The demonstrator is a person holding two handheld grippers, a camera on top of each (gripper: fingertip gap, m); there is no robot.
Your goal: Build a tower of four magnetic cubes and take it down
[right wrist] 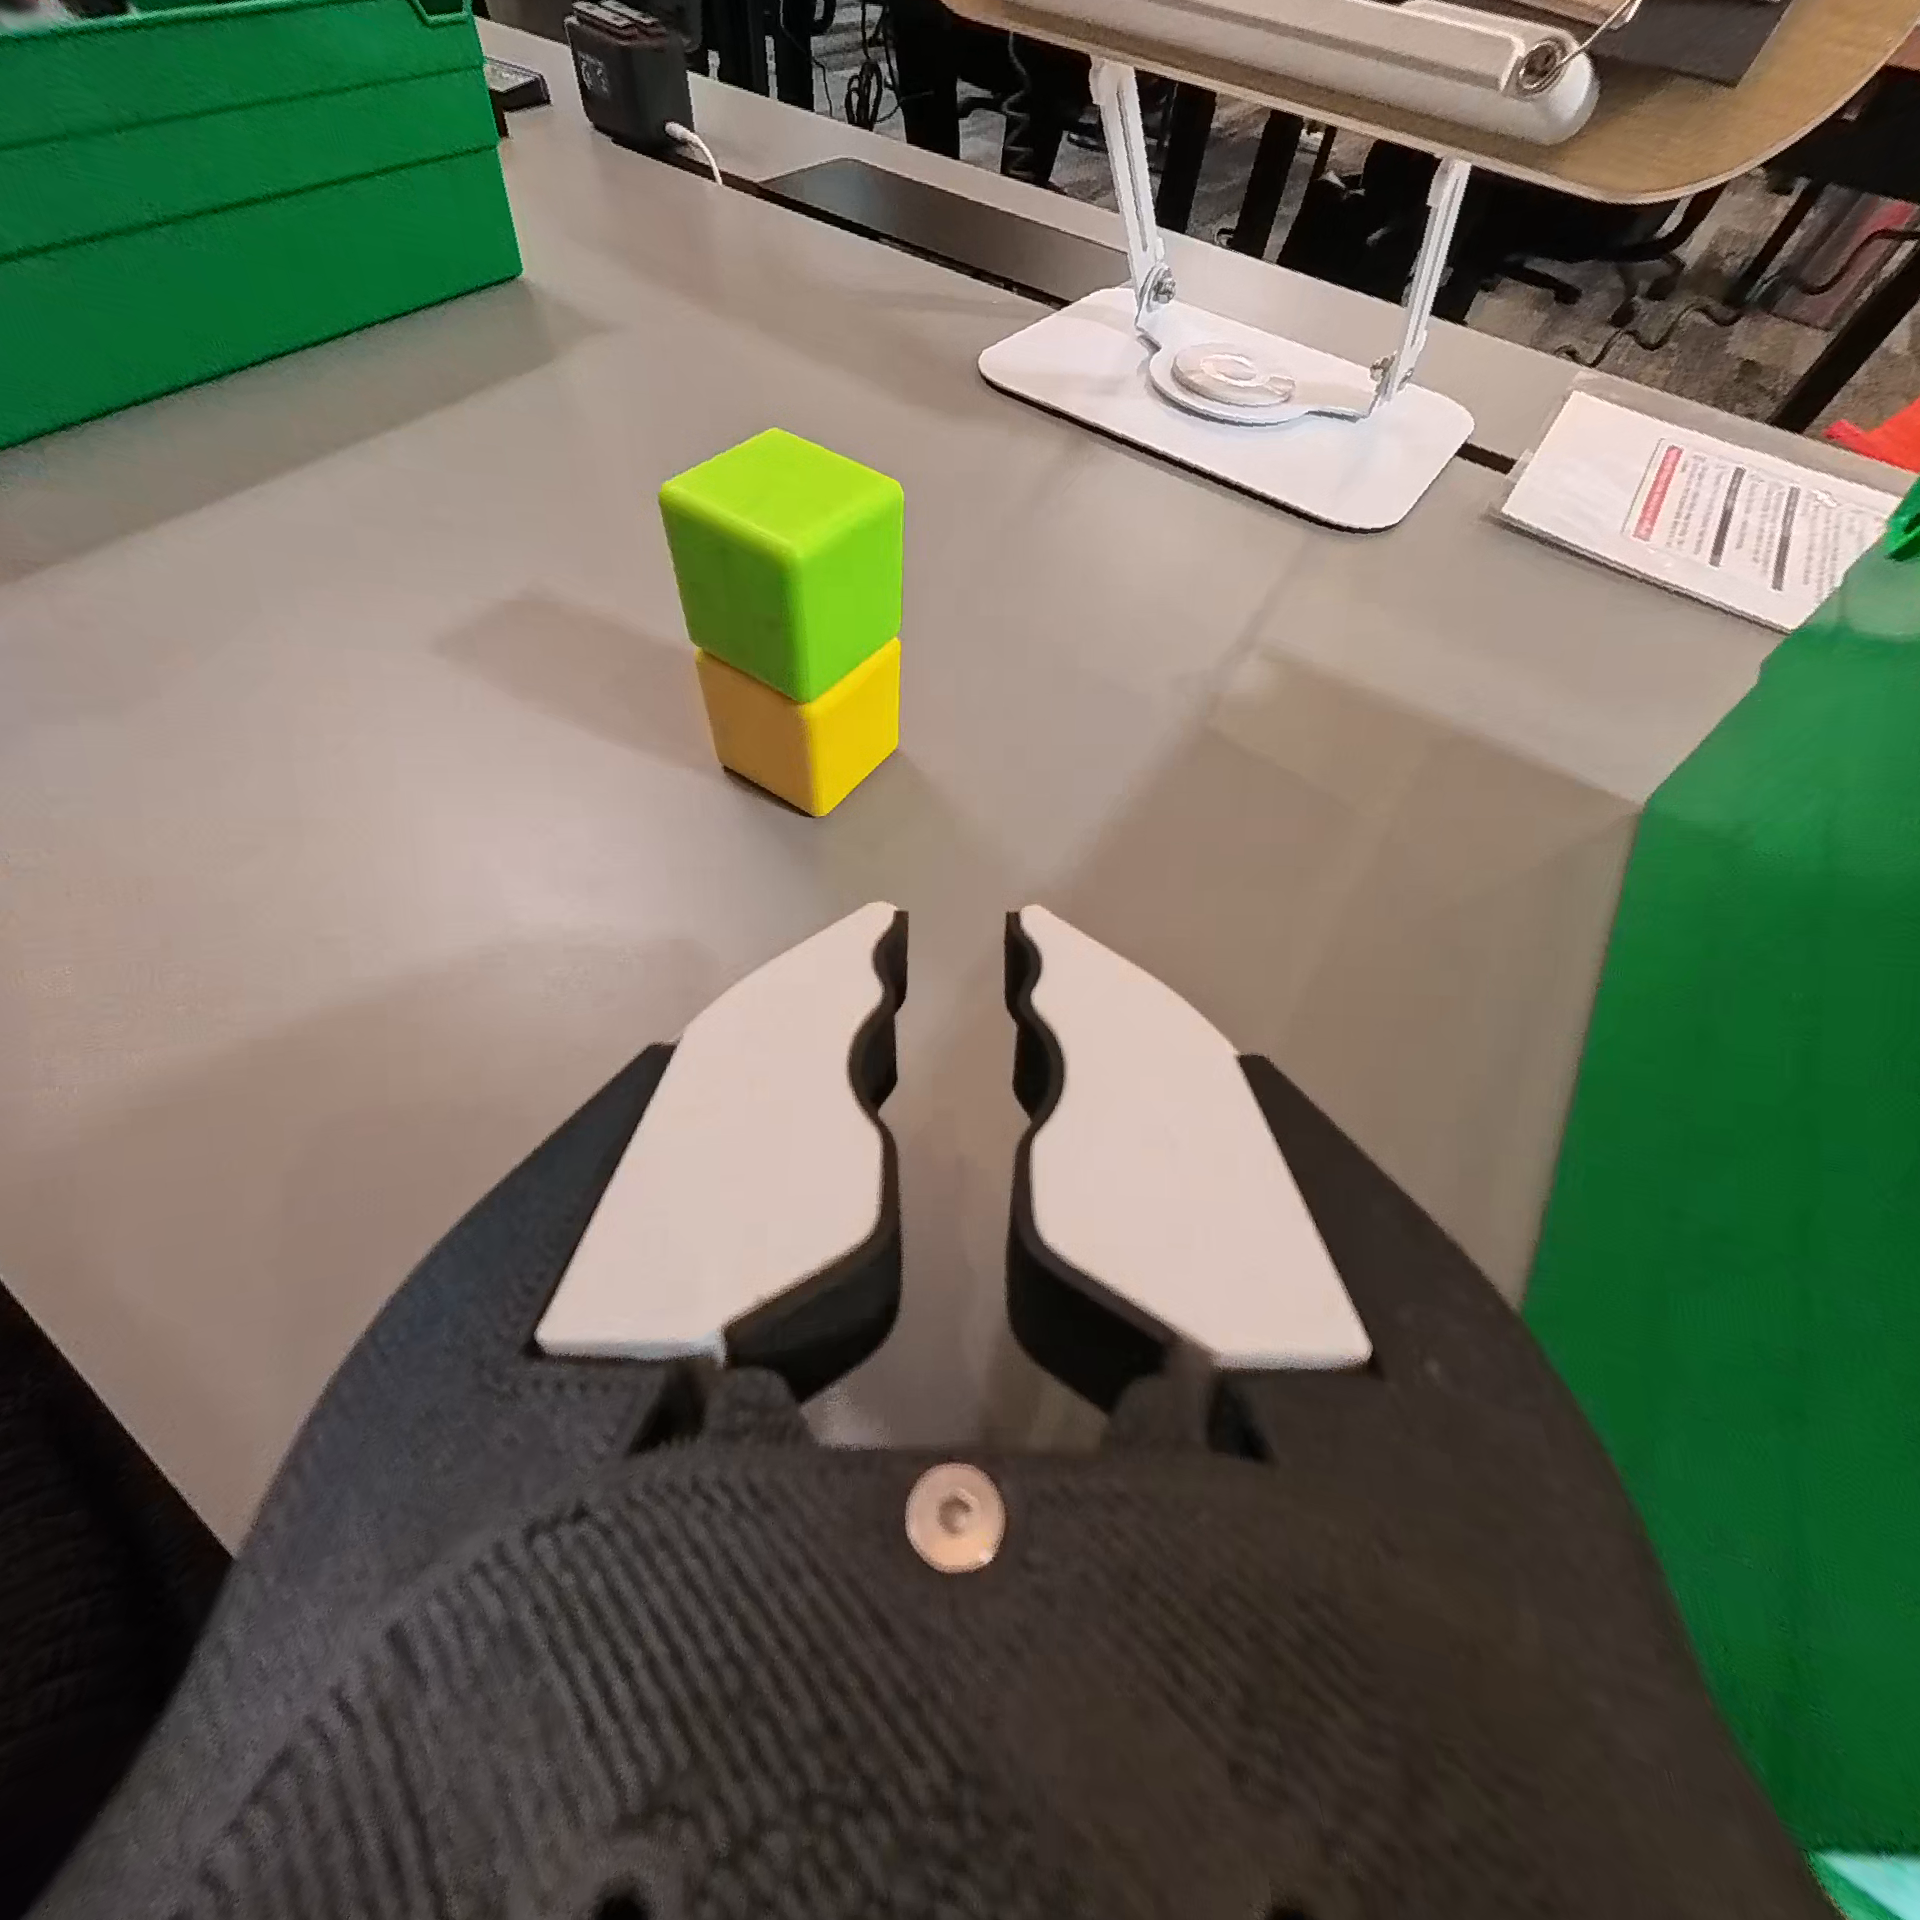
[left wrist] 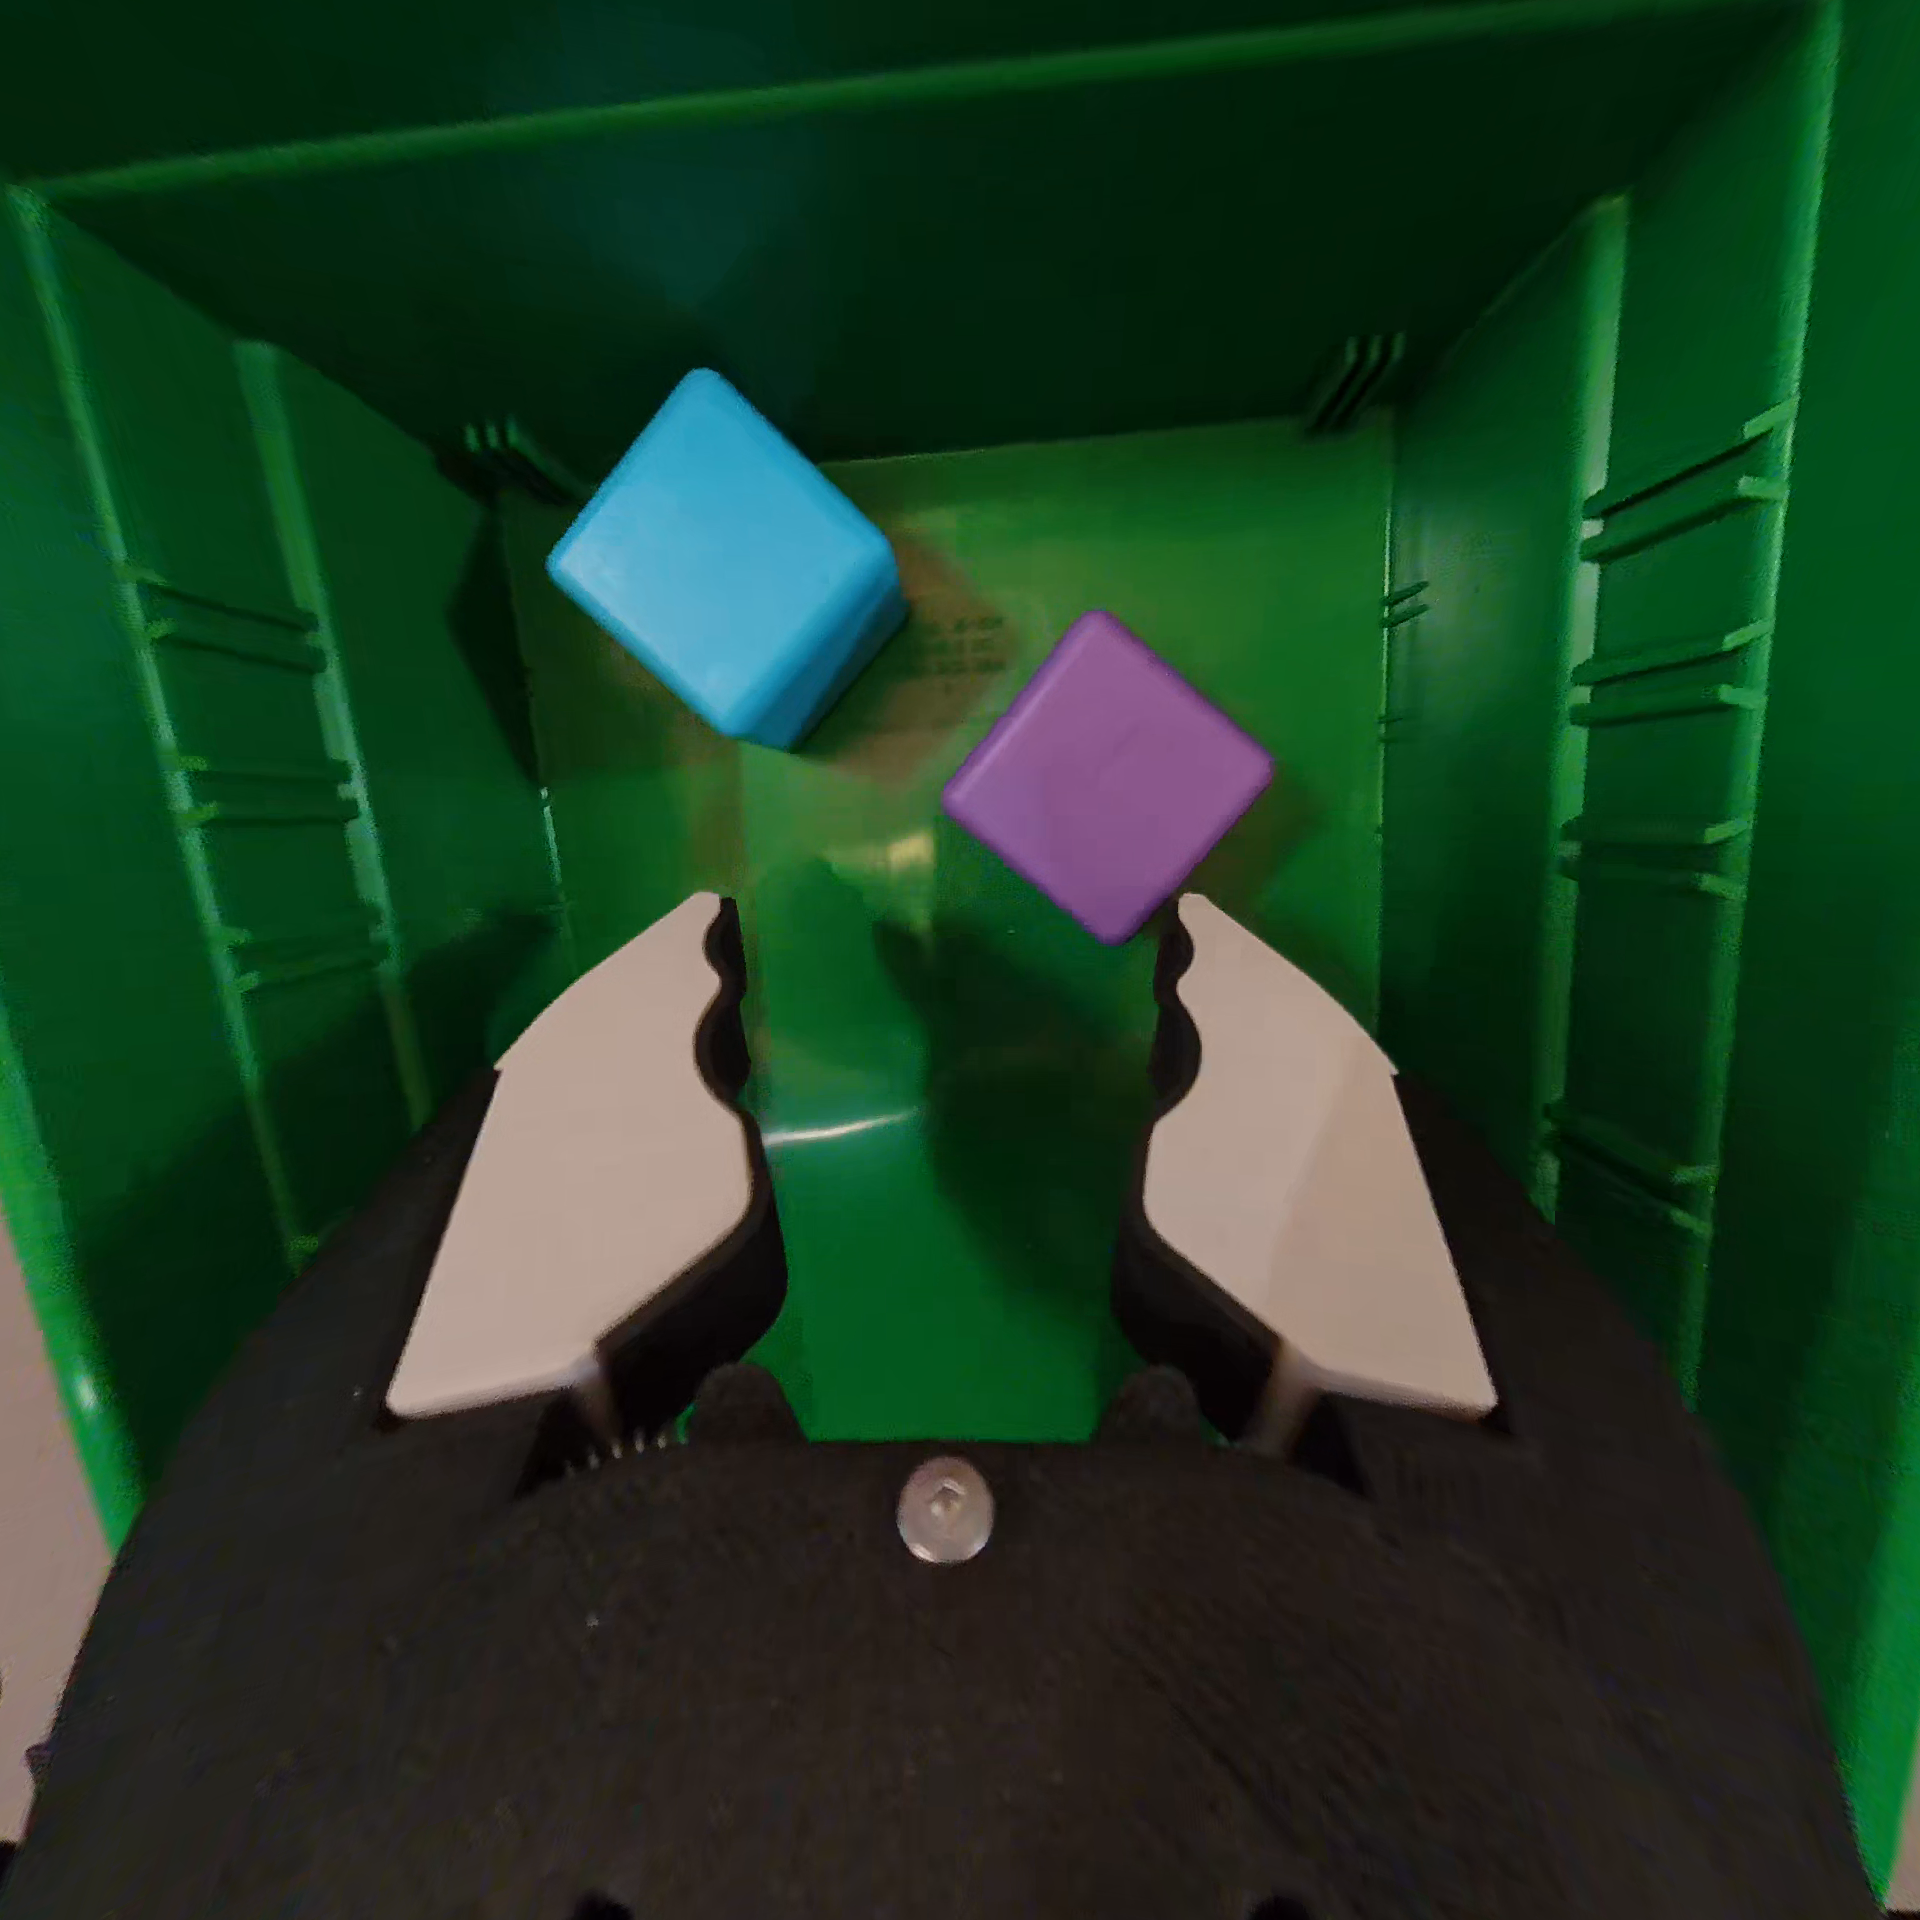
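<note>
1. Four cubes show: one blue cube (left wrist: 722,561), one purple cube (left wrist: 1107,774), one lime cube (right wrist: 781,561), one yellow cube (right wrist: 805,732).
2. Inside the green bin (left wrist: 260,675) lie the blue and purple cubes, apart from each other on its floor.
3. The left gripper (left wrist: 951,909) reaches into that bin, jaws spread wide and empty; the purple cube's corner sits just beside its right fingertip.
4. The lime cube stands on the yellow cube on the grey bench (right wrist: 312,779).
5. The right gripper (right wrist: 956,920) hovers over the bench near this stack, jaws slightly parted, holding nothing.
6. Two more green bins show: one far left (right wrist: 229,208), one close right (right wrist: 1756,1039).
7. A white stand (right wrist: 1226,416) and a printed sheet (right wrist: 1704,509) rest behind.
</note>
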